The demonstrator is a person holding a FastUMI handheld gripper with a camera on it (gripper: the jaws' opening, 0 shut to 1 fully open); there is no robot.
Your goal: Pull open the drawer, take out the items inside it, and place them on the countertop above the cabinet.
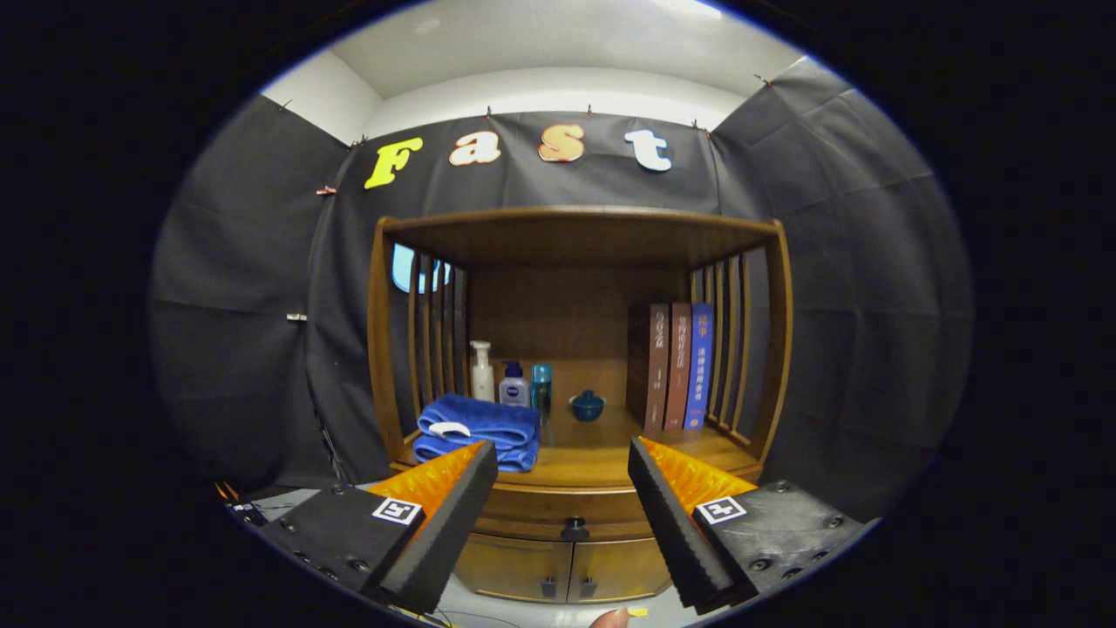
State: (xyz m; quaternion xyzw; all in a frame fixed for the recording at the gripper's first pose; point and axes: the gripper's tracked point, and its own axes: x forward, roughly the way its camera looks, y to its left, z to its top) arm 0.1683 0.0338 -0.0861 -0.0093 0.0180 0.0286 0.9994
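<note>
Gripper [562, 488]: fingers spread wide, holding nothing
Drawer [567, 506]: shut, contents hidden; black knob [575, 529] between the fingers, just ahead
Countertop [602, 453]: folded blue towel [478, 431] at left front corner; bottles [513, 384] and blue lidded bowl [587, 406] toward back; books [674, 366] upright at right

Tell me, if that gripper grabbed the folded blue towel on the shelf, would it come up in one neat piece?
Probably not. The blue towel looks soft and thick, so it would likely sag and unfold around the fingers. It seems light and unlikely to slip. The gripper is open, well short of it.
</note>
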